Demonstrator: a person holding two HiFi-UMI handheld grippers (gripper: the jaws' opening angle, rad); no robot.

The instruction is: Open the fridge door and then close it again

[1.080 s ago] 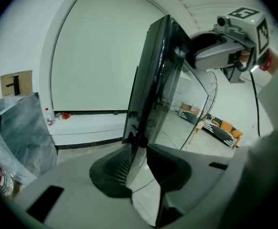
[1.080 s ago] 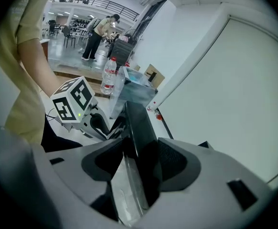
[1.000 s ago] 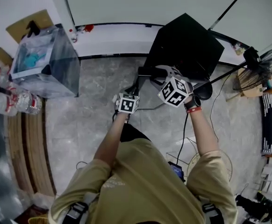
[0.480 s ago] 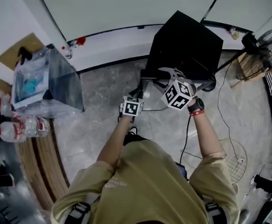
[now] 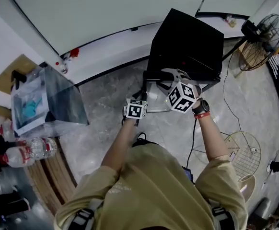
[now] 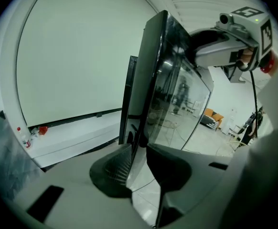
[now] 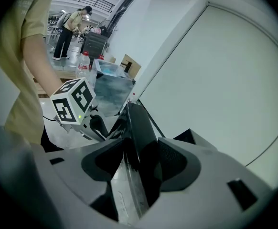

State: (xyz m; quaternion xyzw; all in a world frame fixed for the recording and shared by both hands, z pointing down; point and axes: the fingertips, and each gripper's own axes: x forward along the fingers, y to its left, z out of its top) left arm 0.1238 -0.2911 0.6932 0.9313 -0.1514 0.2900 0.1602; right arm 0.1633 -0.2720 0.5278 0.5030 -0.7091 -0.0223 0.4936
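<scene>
Left gripper [image 6: 138, 152] is clamped on the free edge of the fridge door [image 6: 170, 94], one pad on each face of the panel. The dark glass front reflects the room. Right gripper [image 7: 138, 161] pinches the same edge, which fills the gap between its jaws. In that view the left gripper's marker cube sits just beside the door, further along it. From the head view both grippers meet in front of the black fridge [image 5: 187, 37], the left gripper [image 5: 143, 91] lower in the picture and the right gripper [image 5: 166, 75] just above it, close together. The fridge stands on the grey marble floor [image 5: 106, 109] against a white wall [image 5: 106, 8], and its door is swung out from the cabinet, with a gap showing behind it in the left gripper view. The person wears a yellow shirt and a watch [image 5: 200, 108] on the right wrist. A clear box [image 5: 48, 102] stands well to the left, with water bottles [image 5: 31, 152] near it. A fan [image 5: 261, 32] stands right of the fridge, and a wire grille [image 5: 242, 150] lies on the floor.
</scene>
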